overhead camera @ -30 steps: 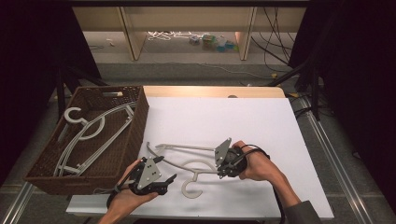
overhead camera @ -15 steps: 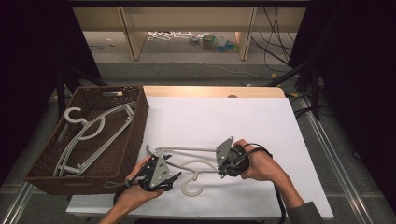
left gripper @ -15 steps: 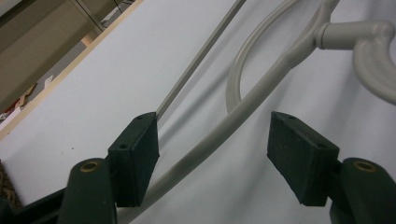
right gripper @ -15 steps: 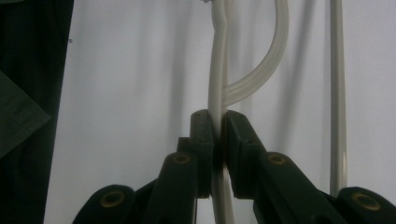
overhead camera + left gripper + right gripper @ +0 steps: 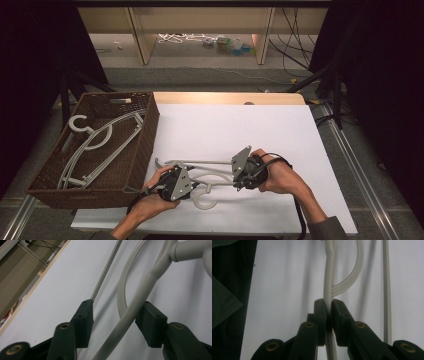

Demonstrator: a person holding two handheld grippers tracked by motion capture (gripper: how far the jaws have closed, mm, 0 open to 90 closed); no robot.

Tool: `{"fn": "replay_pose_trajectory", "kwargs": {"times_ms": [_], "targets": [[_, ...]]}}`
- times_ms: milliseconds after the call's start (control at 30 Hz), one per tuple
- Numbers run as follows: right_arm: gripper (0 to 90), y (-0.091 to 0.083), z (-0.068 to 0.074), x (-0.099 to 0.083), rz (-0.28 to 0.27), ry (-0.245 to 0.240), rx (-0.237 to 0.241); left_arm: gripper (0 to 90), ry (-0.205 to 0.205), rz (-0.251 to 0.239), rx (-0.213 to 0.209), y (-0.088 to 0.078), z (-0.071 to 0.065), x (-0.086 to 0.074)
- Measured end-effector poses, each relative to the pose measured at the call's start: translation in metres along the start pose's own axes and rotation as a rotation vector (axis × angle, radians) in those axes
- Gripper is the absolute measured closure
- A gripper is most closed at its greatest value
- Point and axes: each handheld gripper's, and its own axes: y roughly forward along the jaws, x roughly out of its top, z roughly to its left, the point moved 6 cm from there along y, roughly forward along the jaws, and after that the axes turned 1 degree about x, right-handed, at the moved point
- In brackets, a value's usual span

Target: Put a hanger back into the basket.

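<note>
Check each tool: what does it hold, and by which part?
Right tool clamps the hanger by its shoulder arm. Left tool, just closing, straddles the other arm, not yet gripping.

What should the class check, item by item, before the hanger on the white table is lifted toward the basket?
1. Right tool clamped on the hanger arm: ok.
2. Left tool gripping the hanger: not ok; its jaws have just been closing, the arm lies between them, pads not yet pressing.
3. Hanger lying flat on the table: ok.
4. Room in the basket beside the hangers already inside: ok.
5. Hook free of the cables: cannot tell.
</note>
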Motion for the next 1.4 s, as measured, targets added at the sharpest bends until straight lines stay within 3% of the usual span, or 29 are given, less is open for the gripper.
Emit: {"fn": "replay_pose_trajectory", "kwargs": {"times_ms": [67,167,233,300,467,667,733,833,933,1000,1067,1133,1267,1400], "targets": [[82.4,-0.001,0.0,-0.001,0.008,0.008,-0.001,58.3,0.027,-0.009,-0.015,0.001,-0.001,0.002],[82.5,-0.001,-0.001,-0.002,0.001,0.003,-0.003,65.9,0.034,-0.005,-0.035,0.001,-0.002,0.002],[82.4,-0.001,0.0,-0.002,0.006,0.007,0.0,68.0,0.102,-0.003,-0.03,0.001,-0.002,0.003],[82.4,-0.001,0.0,-0.002,0.008,0.006,0.001,69.5,0.123,-0.002,-0.03,0.0,-0.004,0.005],[82.2,-0.007,-0.002,-0.004,-0.018,0.003,-0.007,73.4,0.224,-0.002,-0.027,-0.005,-0.003,0.014],[78.6,-0.016,-0.007,-0.01,-0.066,0.043,-0.011,76.7,0.241,-0.032,-0.034,-0.014,-0.003,0.027],[76.4,-0.018,-0.009,-0.012,-0.068,0.077,-0.027,78.4,0.241,-0.042,-0.053,-0.016,-0.004,0.031],[73.7,-0.02,-0.012,-0.014,-0.084,0.128,-0.041,79.3,0.229,-0.048,-0.058,-0.018,-0.005,0.034],[67.9,-0.022,-0.016,-0.013,-0.112,0.169,-0.066,79.4,0.158,-0.059,-0.054,-0.019,-0.002,0.035],[57.1,-0.025,-0.022,-0.01,-0.165,0.233,-0.119,79.4,0.098,-0.048,-0.053,-0.021,0.002,0.034],[47.9,-0.03,-0.026,-0.008,-0.215,0.293,-0.155,79.4,0.078,-0.054,-0.06,-0.021,0.005,0.034],[40.3,-0.035,-0.03,-0.006,-0.267,0.353,-0.204,79.4,0.01,-0.046,-0.067,-0.021,0.006,0.031],[30.9,-0.044,-0.037,-0.005,-0.332,0.445,-0.314,79.4,-0.054,-0.038,-0.062,-0.024,0.012,0.029],[24.9,-0.058,-0.036,-0.003,-0.412,0.5,-0.369,79.4,-0.138,-0.05,-0.053,-0.027,0.019,0.027]]}}
